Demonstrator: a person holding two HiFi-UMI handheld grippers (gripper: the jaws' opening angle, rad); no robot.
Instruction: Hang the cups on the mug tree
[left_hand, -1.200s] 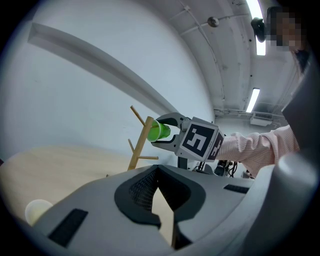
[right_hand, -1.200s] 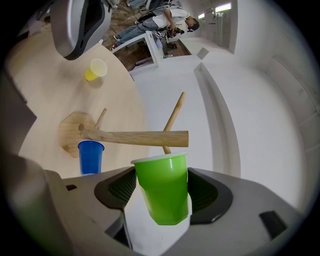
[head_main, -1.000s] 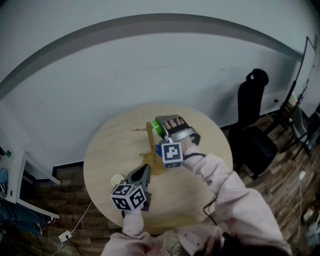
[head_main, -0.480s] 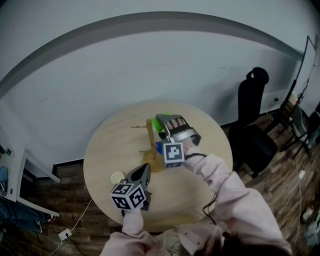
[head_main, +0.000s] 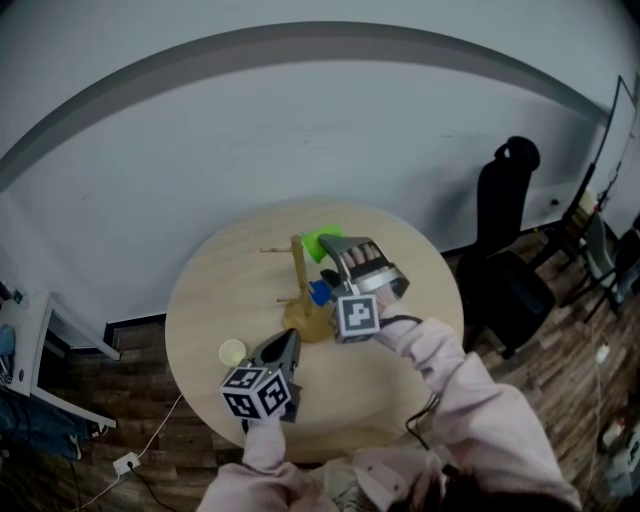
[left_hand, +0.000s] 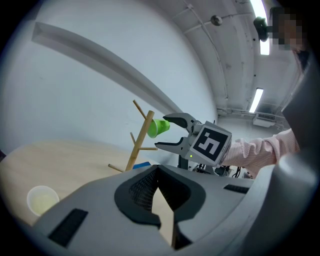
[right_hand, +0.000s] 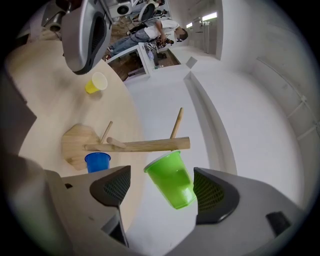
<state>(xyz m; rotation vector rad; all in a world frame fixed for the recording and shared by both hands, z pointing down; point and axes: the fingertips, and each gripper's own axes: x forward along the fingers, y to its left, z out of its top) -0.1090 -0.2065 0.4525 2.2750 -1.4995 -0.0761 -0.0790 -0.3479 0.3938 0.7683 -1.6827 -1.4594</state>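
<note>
as r gripper (right_hand: 161, 179) straddles green cup (right_hand: 174, 187), gaps both sides.

Three cups are sharing the scene (one green cup (right_hand: 172, 180), one blue cup (right_hand: 97, 162), one yellow cup (right_hand: 96, 83)), while a single wooden mug tree (right_hand: 140, 145) is joining them. Two grippers are hovering over the one round table (head_main: 215, 300), a left gripper (head_main: 288, 340) and a right gripper (right_hand: 162, 189), each carrying one marker cube (head_main: 258, 392).

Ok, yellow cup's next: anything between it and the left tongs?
Nothing visible does. The small yellow plastic cup stands alone on the round wooden table, bare tabletop between it and the left tongs.
</note>
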